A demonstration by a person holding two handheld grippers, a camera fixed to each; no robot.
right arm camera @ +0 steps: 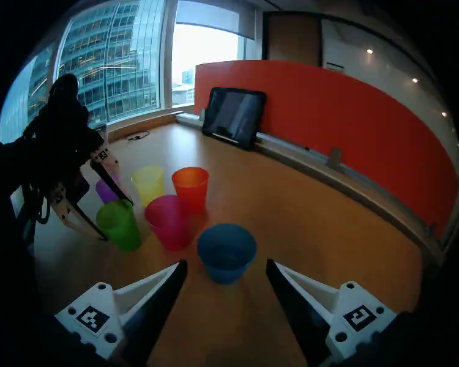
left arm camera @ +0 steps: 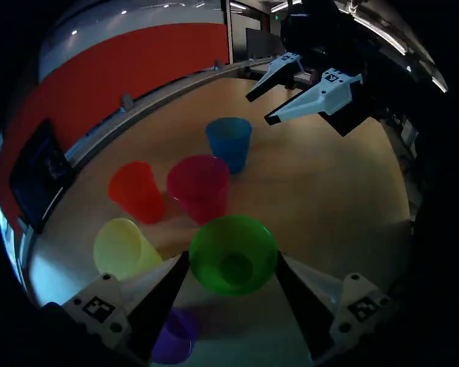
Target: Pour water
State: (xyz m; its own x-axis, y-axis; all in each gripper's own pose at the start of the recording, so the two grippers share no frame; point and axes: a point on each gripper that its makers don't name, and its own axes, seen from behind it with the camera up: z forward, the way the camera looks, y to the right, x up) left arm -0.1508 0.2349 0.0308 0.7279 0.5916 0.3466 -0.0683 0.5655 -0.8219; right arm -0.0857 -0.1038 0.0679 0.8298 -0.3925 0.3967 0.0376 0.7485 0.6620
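Black-and-white square markers [right arm camera: 359,318] sit on the gripper bodies; they are coded patterns, not words. Six plastic cups stand close together on the wooden worktop [right arm camera: 327,232], with a wide bare stretch to one side of them, towards the red wall [right arm camera: 352,110]. A dark tablet [right arm camera: 232,116] leans at the worktop's far edge.

The left gripper [left arm camera: 231,257] has its fingers [left arm camera: 162,287] against both sides of the green cup [left arm camera: 232,272], gripping it. Just beside it are the yellow cup [left arm camera: 122,248], purple cup [left arm camera: 175,336], pink cup [left arm camera: 199,186] and orange cup [left arm camera: 136,191].

The right gripper [right arm camera: 225,263] has its fingers spread wide and holds nothing. The blue cup [right arm camera: 226,248] stands just ahead of the gap, untouched. Whether any cup holds water I cannot tell.
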